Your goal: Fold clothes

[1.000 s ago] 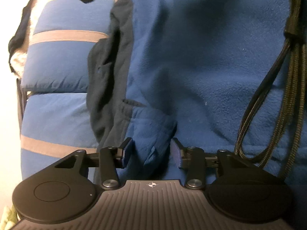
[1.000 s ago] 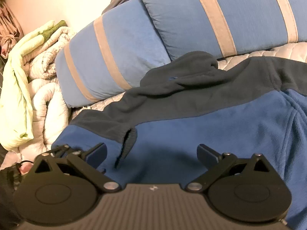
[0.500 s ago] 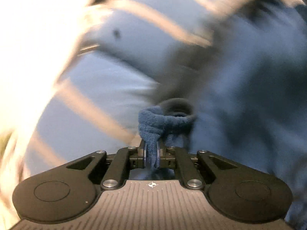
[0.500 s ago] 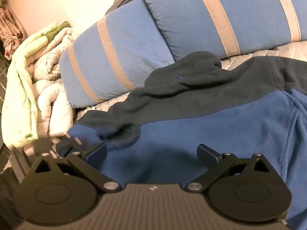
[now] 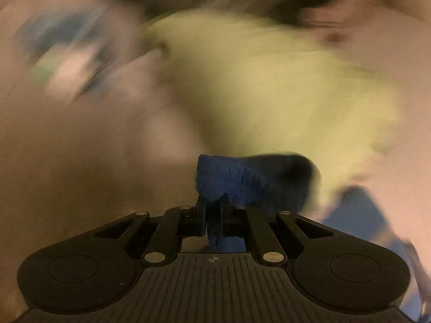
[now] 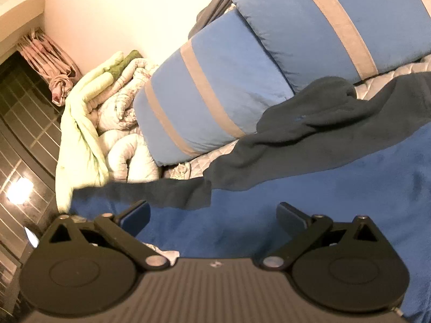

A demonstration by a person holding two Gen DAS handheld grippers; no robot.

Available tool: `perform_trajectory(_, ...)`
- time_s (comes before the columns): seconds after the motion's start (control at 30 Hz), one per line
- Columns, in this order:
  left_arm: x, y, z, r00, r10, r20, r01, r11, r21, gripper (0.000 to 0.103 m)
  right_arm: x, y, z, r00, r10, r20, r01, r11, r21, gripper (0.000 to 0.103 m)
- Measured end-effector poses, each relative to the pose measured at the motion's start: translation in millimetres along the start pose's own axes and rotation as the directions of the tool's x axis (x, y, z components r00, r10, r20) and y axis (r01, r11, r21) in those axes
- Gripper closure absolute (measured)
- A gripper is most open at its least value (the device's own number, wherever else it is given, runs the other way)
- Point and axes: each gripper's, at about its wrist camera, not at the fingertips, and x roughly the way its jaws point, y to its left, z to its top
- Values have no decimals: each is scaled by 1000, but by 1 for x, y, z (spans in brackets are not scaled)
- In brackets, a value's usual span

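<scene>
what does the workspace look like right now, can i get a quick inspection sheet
surface: quilted bed cover, mostly covered
job's things: blue fleece with a dark grey panel, spread out, one end lifted
clutter: two striped blue pillows; pale green cloth; bunched white quilt
grippers: left gripper shut on the blue fleece; right gripper open above it
cables: nothing seen
surroundings: cream wall, pink curtain, dark window; left view blurred

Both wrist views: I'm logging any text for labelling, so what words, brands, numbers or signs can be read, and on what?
None can be read.
Left gripper body: a small round emblem, no letters.
Right gripper body: a tiny pale mark, too small to read.
Blue fleece and striped pillows: no label visible.
</scene>
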Motion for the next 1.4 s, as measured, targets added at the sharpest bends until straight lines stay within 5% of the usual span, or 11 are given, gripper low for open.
perform_trajectory(0.1,26,69,-14,988,128,-84,-138,983,-123,94,4,-1,0,1000,-15,-10,15,1000,10,0)
perform_trajectory(0.23,36,118,-26,976,160,-146,-190,957,-219,94,6,-1,-1,1000,-25,-16,25,1000,4,0)
perform_trajectory(0.7,41,114,-16,980,133,-147,-165,959,-231,90,7,-3,-3,998,-53,-36,53,999,5,0)
perform_trajectory(0.9,36,94,6,988,91,-126,-122,958,-261,92,7,7,-6,995,-94,-26,92,993,-70,0)
perform_trajectory(0.97,36,84,14,989,76,-125,-107,960,-259,92,10,22,-4,989,-144,-24,137,975,-173,0)
perform_trajectory(1.1,39,70,19,990,70,-125,-98,966,-237,92,36,68,-12,977,-199,-70,151,890,-431,1)
perform_trajectory(1.2,41,66,17,990,72,-125,-99,968,-230,92,72,115,-27,964,-219,-150,74,766,-639,9)
perform_trajectory(1.3,42,71,13,989,75,-126,-104,966,-238,92,107,161,-42,941,-257,-221,-26,597,-802,20)
perform_trajectory(1.4,43,79,9,988,77,-131,-109,961,-255,92,161,178,-63,918,-255,-304,-126,539,-833,29)
